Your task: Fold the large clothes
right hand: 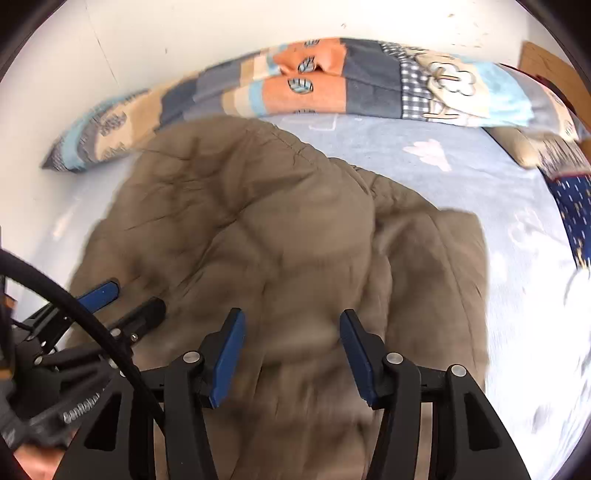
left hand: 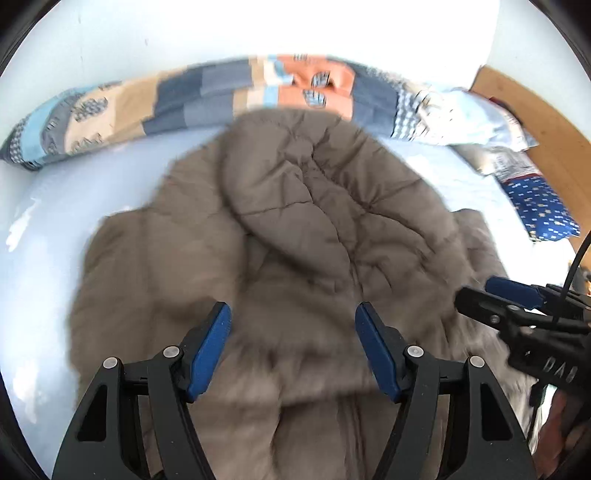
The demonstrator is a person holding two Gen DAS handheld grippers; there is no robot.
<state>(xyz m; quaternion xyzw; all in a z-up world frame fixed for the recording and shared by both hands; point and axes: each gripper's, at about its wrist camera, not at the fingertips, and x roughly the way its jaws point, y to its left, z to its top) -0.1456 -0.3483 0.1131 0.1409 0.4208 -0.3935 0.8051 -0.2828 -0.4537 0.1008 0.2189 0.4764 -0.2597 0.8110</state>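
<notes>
- Bed (left hand: 44, 206): a pale blue sheet fills both views, running back to a white wall (left hand: 147, 33).
- Coat (left hand: 295, 206): brown, quilted and puffy, it lies bunched at the middle of the bed, its far edge close to the quilt; the near part is blurred.
- Quilt (right hand: 332, 85): a patchwork roll in blue, tan and orange along the far side of the bed, against the wall.
- Pillow (left hand: 543, 206): dark blue with light dots, at the far right of the bed.
- Left gripper (left hand: 293, 350): jaws spread wide above the near part of the coat, holding nothing.
- Right gripper (right hand: 291, 354): jaws likewise apart over the coat and empty, just right of the left gripper.
</notes>
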